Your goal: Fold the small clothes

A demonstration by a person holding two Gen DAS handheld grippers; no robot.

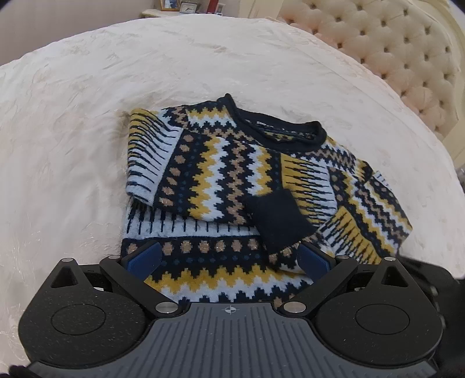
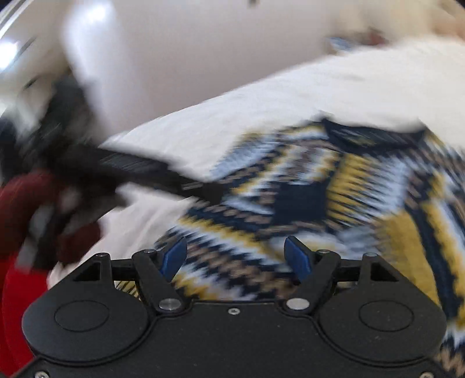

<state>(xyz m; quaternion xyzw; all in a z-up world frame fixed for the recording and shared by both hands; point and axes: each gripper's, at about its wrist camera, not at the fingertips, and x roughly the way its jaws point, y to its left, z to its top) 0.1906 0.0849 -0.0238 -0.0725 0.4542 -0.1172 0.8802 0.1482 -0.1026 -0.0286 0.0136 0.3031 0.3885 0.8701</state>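
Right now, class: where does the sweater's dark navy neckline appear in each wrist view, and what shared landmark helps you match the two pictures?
Left wrist: neckline sits just above centre, at the sweater's far edge.
Right wrist: neckline, blurred, sits upper right of centre.
Shared landmark: the navy cuff folded across the sweater's middle.

Home bedroom: bed w/ cream bedspread (image 1: 203,58), tufted headboard (image 1: 392,49), framed pics on nightstand (image 1: 174,5).

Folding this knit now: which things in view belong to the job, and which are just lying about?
Job:
- patterned sweater, sleeves already folded in
- left tool, open
- right tool, open
- white bedspread it lies on

Lying about:
- tufted headboard
- picture frame
- red cloth
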